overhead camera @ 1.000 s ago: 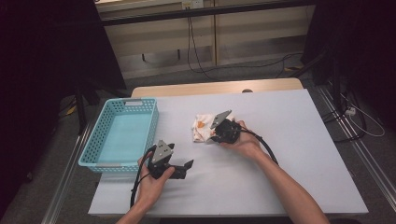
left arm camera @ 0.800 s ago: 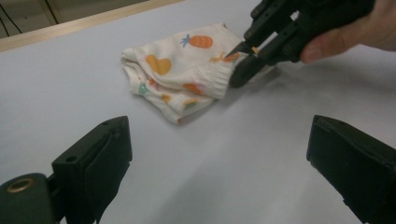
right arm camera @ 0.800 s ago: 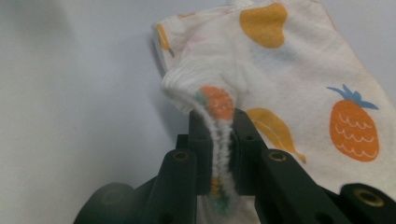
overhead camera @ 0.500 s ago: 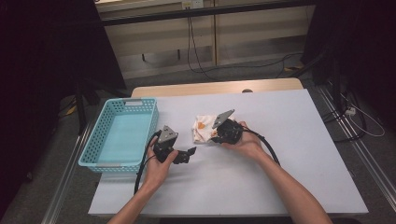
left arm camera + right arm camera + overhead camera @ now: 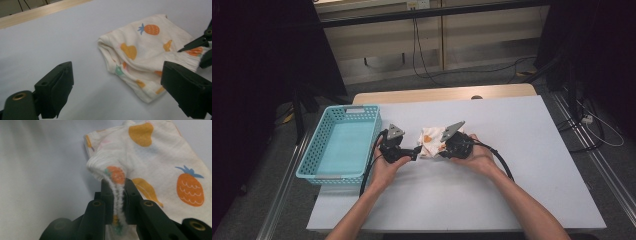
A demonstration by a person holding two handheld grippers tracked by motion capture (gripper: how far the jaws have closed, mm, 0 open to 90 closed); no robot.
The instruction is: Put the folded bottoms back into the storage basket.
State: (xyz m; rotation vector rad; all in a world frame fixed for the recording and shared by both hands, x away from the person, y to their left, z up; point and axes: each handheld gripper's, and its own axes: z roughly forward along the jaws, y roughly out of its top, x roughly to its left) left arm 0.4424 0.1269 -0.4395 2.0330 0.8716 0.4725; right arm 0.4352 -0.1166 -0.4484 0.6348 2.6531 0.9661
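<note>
White tabletop (image 5: 522, 150), person's forearms entering from the near edge. Folded cloth (image 5: 430, 141), cream with orange fruit print, lies a little left of the tabletop's middle, between the two grippers.

Right gripper (image 5: 443, 149): clenched on a bunched edge of the cloth. In the right gripper view the ribbed hem is pinched flat between the two black jaws, with the fold rising just above the gripper (image 5: 117, 195) tips; a pineapple motif sits on the flat part to the right.

Left gripper (image 5: 413, 151): released, jaws spread wide, nothing between them. It sits just beside the cloth's left side; in the left gripper view the cloth (image 5: 147, 57) lies ahead and to the right, partly behind the right-hand jaw, bare tabletop showing between the jaws of the gripper (image 5: 117, 82). Whether a jaw touches the fabric cannot be told. The other gripper's dark tips reach in at that view's right edge, on the cloth.

Light blue plastic basket (image 5: 362, 112) stands along the tabletop's left edge, near the left hand (image 5: 384, 167), apart from the cloth.
</note>
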